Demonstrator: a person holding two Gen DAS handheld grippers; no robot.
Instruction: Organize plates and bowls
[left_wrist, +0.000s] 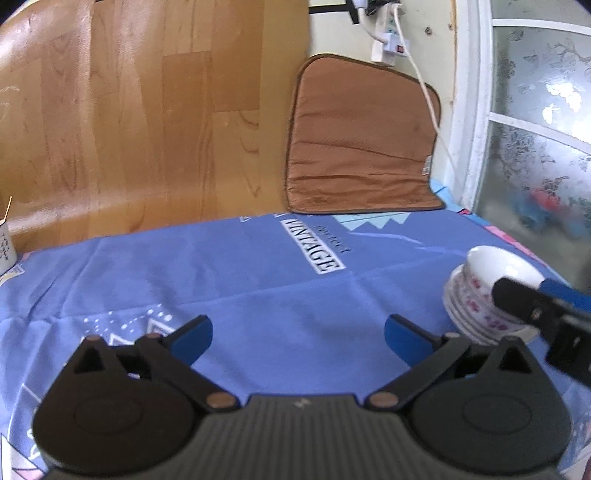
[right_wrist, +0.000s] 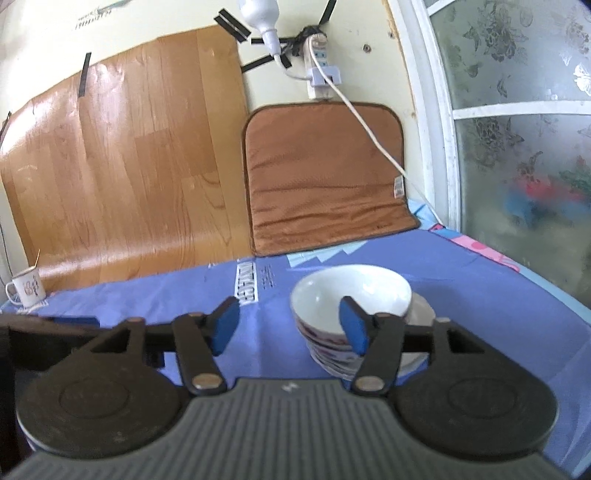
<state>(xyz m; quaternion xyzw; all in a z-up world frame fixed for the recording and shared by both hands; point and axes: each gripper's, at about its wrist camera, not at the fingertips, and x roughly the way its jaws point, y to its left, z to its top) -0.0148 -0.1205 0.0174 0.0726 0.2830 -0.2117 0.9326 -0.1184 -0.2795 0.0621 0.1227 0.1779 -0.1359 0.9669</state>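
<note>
A white bowl (right_wrist: 351, 288) with a red flower pattern outside tops a stack of bowls sitting on plates (right_wrist: 421, 314), on the blue cloth at the right. My right gripper (right_wrist: 290, 325) is open. Its right pad shows in front of the bowl, and the bowl's left wall lies between the fingers without being pressed. From the left wrist view the stack (left_wrist: 476, 291) stands at the right, with a finger (left_wrist: 517, 299) of the right gripper against it. My left gripper (left_wrist: 299, 339) is wide open over bare cloth, nothing between its fingers.
The blue tablecloth (left_wrist: 258, 295) covers the table. A brown cushion (right_wrist: 325, 177) and a wood-look panel (right_wrist: 129, 166) lean on the back wall. A white mug (right_wrist: 26, 291) stands at the far left. A cable (right_wrist: 369, 129) hangs from a power strip, and a frosted window (right_wrist: 517, 147) closes the right side.
</note>
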